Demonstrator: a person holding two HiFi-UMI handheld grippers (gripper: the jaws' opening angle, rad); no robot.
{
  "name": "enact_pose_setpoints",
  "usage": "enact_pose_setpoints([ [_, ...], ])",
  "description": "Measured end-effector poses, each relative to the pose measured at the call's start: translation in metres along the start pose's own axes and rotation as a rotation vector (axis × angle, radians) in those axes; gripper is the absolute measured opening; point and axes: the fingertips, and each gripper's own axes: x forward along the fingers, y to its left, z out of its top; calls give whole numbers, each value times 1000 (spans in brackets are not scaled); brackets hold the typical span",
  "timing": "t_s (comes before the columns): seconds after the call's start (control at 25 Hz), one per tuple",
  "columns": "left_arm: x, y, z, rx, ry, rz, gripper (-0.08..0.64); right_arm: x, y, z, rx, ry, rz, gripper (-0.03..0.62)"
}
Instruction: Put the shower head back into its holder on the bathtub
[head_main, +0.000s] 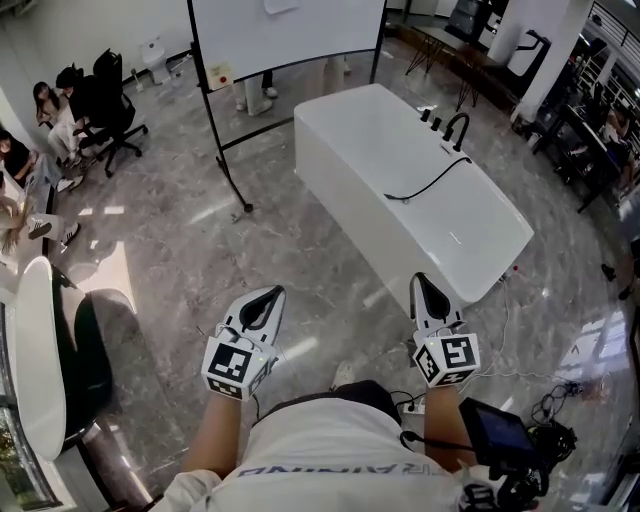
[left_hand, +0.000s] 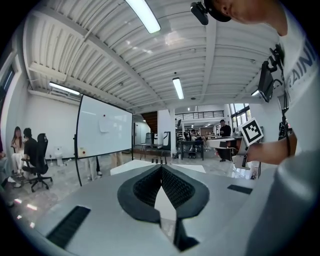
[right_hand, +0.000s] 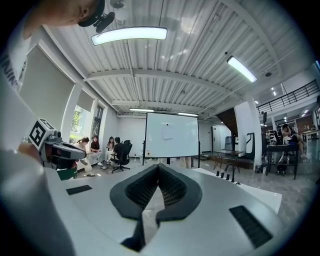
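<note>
**Bathtub:** a white, rectangular, free-standing bathtub (head_main: 340, 150) stands on the grey marble-pattern floor (head_main: 200, 260), ahead and to the right in the head view.

**Tap fittings:** a black curved tap (head_main: 458, 128) and a row of small black knobs (head_main: 430, 117) sit on the tub's far right rim. Which of these fittings is the holder cannot be told.

**Shower head:** a black shower head (head_main: 390, 196), too small to make out in detail, lies on the tub near its middle. It is on the end of a thin black hose (head_main: 435, 178) that runs back towards the tap, and it is well apart from the fittings.

**Left gripper** (head_main: 275, 293): grey body with a marker cube, held level over the floor, short of the tub. Its black ribbed fingers (left_hand: 145, 187) are pressed together at the tips with nothing between them.

**Right gripper** (head_main: 420, 280): same build, near the tub's near corner but not touching it. Its fingers (right_hand: 175, 187) are pressed together at the tips and hold nothing.

**Surroundings:**
- A large whiteboard on a black stand (head_main: 285, 35) stands behind the tub.
- Seated people on black office chairs (head_main: 100, 110) are at the far left.
- A second white tub (head_main: 35, 350) is at the left edge.
- A black monitor device (head_main: 500, 430) is at the lower right.
</note>
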Motion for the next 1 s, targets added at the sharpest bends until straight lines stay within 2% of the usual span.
enact_pose_setpoints([
  [0.24,97,-12,17,-4,9,10,17,45,-82,-14,29,26,35,11],
  [0.44,147,-26,16,14,37,23,18,67,-132,-35,69,47,60,11],
  [0.68,190,-15,17,10,67,12,18,99,-158,-43,88,49,65,11],
  [1.0,264,8,17,16,53,-69,18,141,-197,-45,66,65,4,11],
])
